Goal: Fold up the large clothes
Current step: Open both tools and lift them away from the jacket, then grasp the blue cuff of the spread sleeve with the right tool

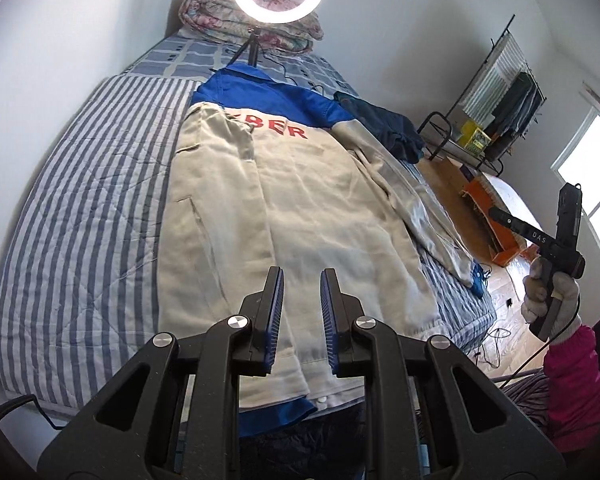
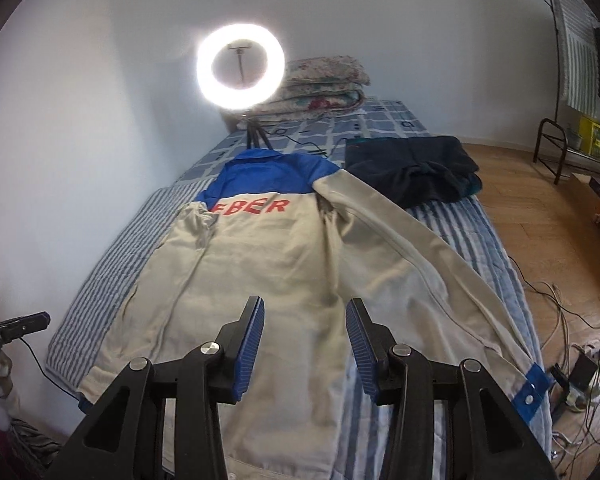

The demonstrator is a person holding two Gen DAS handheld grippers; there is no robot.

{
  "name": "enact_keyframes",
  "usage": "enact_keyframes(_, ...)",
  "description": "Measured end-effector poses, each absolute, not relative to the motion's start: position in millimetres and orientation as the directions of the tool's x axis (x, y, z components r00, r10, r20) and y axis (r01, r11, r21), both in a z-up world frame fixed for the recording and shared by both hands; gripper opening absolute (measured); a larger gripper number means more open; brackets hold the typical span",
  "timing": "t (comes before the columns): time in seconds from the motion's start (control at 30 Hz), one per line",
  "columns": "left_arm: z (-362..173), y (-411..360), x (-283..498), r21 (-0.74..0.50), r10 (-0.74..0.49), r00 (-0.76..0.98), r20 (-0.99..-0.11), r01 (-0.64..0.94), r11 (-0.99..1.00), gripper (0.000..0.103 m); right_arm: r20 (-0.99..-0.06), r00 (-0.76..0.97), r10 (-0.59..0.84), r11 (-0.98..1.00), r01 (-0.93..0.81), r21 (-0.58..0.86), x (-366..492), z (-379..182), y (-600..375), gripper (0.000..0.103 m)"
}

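A beige jacket (image 1: 284, 208) with a blue yoke and red letters lies back-up on the striped bed (image 1: 80, 208). Its left side is folded in over the back; its right sleeve (image 2: 440, 256) stretches out to the bed's right edge, ending in a blue cuff (image 2: 534, 388). My left gripper (image 1: 302, 316) is open and empty above the jacket's hem. My right gripper (image 2: 305, 340) is open and empty above the jacket's lower back (image 2: 284, 280). The right gripper also shows in the left wrist view (image 1: 556, 240), held up in a gloved hand beside the bed.
A lit ring light (image 2: 240, 68) on a tripod stands at the bed's head, before folded quilts (image 2: 324, 84). A dark folded garment (image 2: 412, 170) lies at the upper right of the bed. A rack (image 2: 572, 136), an orange box (image 1: 496, 220) and cables (image 2: 572, 340) are on the wooden floor.
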State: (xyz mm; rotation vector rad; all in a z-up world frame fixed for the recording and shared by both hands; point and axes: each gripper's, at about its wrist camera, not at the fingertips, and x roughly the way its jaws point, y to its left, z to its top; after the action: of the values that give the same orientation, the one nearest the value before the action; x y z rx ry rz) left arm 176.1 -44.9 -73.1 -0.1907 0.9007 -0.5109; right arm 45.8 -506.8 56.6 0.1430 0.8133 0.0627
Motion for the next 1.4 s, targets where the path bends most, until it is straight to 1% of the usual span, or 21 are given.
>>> enact_keyframes(0.07, -72, -60, 178, -0.350, -0.503, 0.498, -0.706, 0.373, 0.860, 0.017, -0.725, 0.683, 0.087, 0.986, 0.045, 0.161, 41, 53, -529, 0.045)
enact_keyframes(0.1, -73, -67, 179, -0.347, -0.508, 0.491, -0.708, 0.384, 0.856, 0.017, -0.728, 0.681, 0.077, 0.983, 0.070, 0.169, 39, 50, -541, 0.047)
enact_keyframes(0.13, -73, -74, 181, -0.345, -0.514, 0.481, -0.710, 0.398, 0.850, 0.017, -0.730, 0.680, 0.067, 0.979, 0.097, 0.180, 37, 47, -553, 0.056)
enact_keyframes(0.17, -74, -83, 182, -0.341, -0.518, 0.471, -0.714, 0.412, 0.845, 0.017, -0.730, 0.681, 0.056, 0.973, 0.126, 0.192, 32, 44, -565, 0.060)
enact_keyframes(0.2, -75, -88, 182, -0.339, -0.520, 0.466, -0.716, 0.420, 0.842, 0.017, -0.731, 0.680, 0.044, 0.968, 0.153, 0.201, 30, 40, -578, 0.062)
enact_keyframes(0.3, -82, -105, 185, -0.331, -0.525, 0.442, -0.727, 0.445, 0.832, 0.017, -0.752, 0.659, -0.006, 0.951, 0.236, 0.199, 22, 25, -614, 0.062)
enact_keyframes(0.5, -100, -129, 190, -0.317, -0.517, 0.398, -0.758, 0.467, 0.825, 0.017, -0.775, 0.632, -0.011, 0.858, 0.404, 0.318, -7, -5, -689, 0.062)
enact_keyframes(0.63, -108, -137, 191, -0.316, -0.514, 0.379, -0.770, 0.473, 0.822, 0.017, -0.783, 0.621, 0.016, 0.753, 0.508, 0.418, -31, -27, -735, 0.062)
enact_keyframes(0.8, -114, -148, 194, -0.319, -0.514, 0.361, -0.778, 0.478, 0.818, 0.017, -0.778, 0.626, 0.051, 0.614, 0.595, 0.519, -60, -54, -776, 0.061)
enact_keyframes(0.97, -117, -157, 195, -0.316, -0.516, 0.349, -0.782, 0.491, 0.812, 0.017, -0.782, 0.614, 0.106, 0.550, 0.619, 0.561, -66, -79, -790, 0.054)
enact_keyframes(1.1, -117, -160, 195, -0.312, -0.514, 0.349, -0.784, 0.495, 0.811, 0.017, -0.795, 0.590, 0.144, 0.541, 0.626, 0.562, -62, -94, -790, 0.052)
enact_keyframes(1.2, -118, -160, 195, -0.310, -0.512, 0.350, -0.784, 0.494, 0.812, 0.017, -0.811, 0.569, 0.135, 0.541, 0.643, 0.541, -59, -102, -790, 0.052)
enact_keyframes(1.4, -123, -155, 196, -0.306, -0.502, 0.349, -0.791, 0.485, 0.819, 0.017, -0.812, 0.572, 0.117, 0.553, 0.642, 0.532, -50, -110, -790, 0.052)
